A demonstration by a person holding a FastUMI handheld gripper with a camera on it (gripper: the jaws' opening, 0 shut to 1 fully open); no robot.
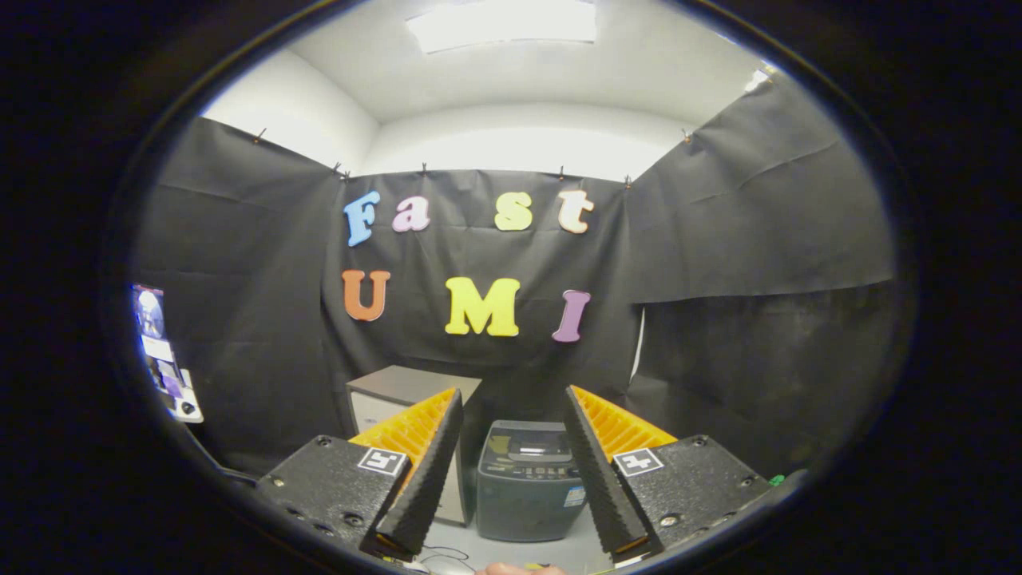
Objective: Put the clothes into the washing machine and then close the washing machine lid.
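- Right now the tool [514, 415] has its fingers wide apart, nothing held btwn them; one finger [423, 471] stands on each side of the gap.
- Washing machine [529, 481] sits straight ahead, framed in that gap, well beyond the fingertips, not touching them. It's a small dark top-loader standing upright on the pale surface [551, 553].
- Key relation: machine is dead centre on the tool's forward axis, so the approach line to it is already about right; only forward travel and a dip down to reach the top, I'd judge.
- Lid looks to lie flat on top w/ the control panel at the near edge, but it's small and partly dark. Can't tell for sure if it's shut or ajar.
- Grey box or cabinet [399, 395] stands just beside the machine on the left, slightly further back, partly hidden behind the left finger.
- Clothes: no garment made out around the machine or ahead of the fingers. Something small and pinkish at the very bottom near the tool; too little of it to name.
- Judgement: task is at the start, nothing loaded, lid step not yet done. Next move prob. needs the clothes found first, then carried along this same centre line to the machine's top opening.
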